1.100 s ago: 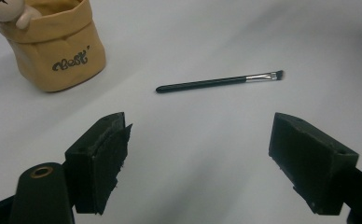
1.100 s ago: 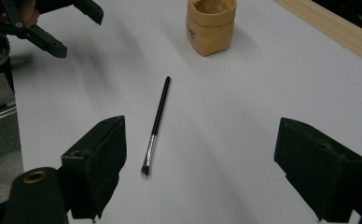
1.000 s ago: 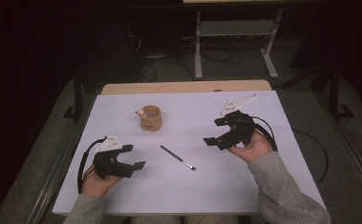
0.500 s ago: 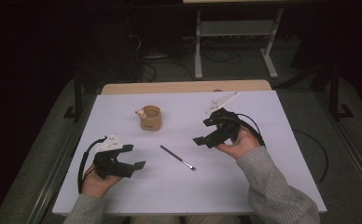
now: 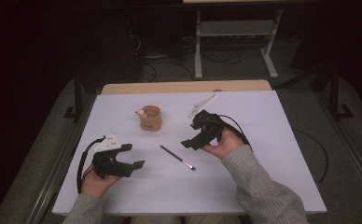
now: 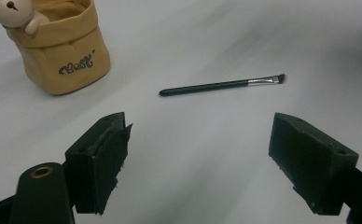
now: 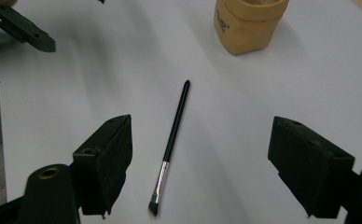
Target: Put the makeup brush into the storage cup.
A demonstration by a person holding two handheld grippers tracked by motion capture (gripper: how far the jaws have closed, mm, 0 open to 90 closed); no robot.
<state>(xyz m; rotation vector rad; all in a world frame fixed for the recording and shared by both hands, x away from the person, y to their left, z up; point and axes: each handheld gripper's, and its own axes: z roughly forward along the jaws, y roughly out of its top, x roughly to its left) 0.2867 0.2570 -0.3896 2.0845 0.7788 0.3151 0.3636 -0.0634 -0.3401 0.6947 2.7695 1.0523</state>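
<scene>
A thin black makeup brush [image 5: 177, 157] with a silver ferrule lies flat on the white table, bristles toward me. My right gripper [image 5: 191, 135] hovers just right of it and stands open. Its jaws have just been closing a little. In the right gripper view the brush [image 7: 172, 140] lies on the table below the gap of the right gripper [image 7: 200, 161], touching neither pad. My left gripper [image 5: 133, 155] rests open at the front left. The left gripper view shows the left gripper [image 6: 200, 158] with nothing in it, and the brush [image 6: 221, 85] beyond.
A small tan fabric pot [image 5: 150, 117] with a little bear figure [image 6: 9, 11] on its rim stands behind the brush, left of my right hand. The table's wooden far edge [image 5: 184, 87] runs behind it. Cables trail from both grippers.
My right gripper has moved left and a little toward me, from the right part of the table to beside the brush. The left gripper, brush and pot have stayed put.
</scene>
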